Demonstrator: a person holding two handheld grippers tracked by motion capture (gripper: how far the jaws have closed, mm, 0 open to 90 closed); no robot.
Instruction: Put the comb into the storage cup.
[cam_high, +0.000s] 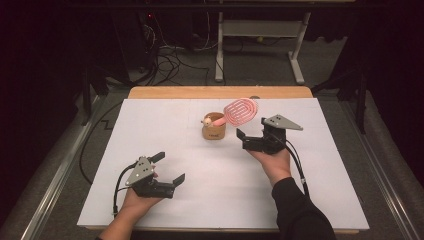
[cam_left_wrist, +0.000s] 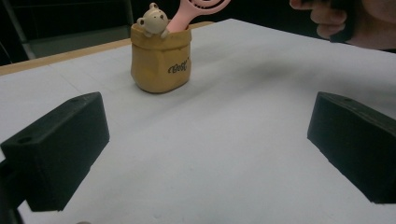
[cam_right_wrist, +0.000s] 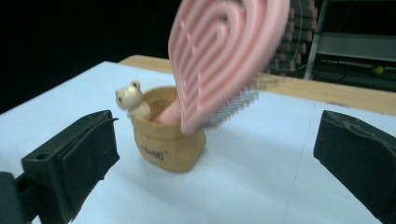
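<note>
**Ana:** Nearest the high camera are the person's forearms, coming in over the near edge of the white table. What sits on it?

**Ben:** Going down in size: the left claw low on the near left, jaws spread wide with nothing between them. The right claw is farther up, right of centre, jaws just as wide and likewise empty. Then a tan pouch-shaped holder standing upright near the middle of the far half, just left of the right claw. A pink brush stands in it handle-down, its oval head leaning out toward the right claw. Smallest, a little bear figure perches on the holder's rim.

**Ana:** Is the right claw touching anything?

**Ben:** No. In the right gripper view the brush head looms between the jaws, but they are clear of it, and the holder is farther off.

**Ana:** What could go wrong?

**Ben:** My guess: the brush is top-heavy and tilted, and the holder looks light. Nudging the head sideways could tip the holder or scatter the bear. Closing on the bristled face may let it slip.
</note>
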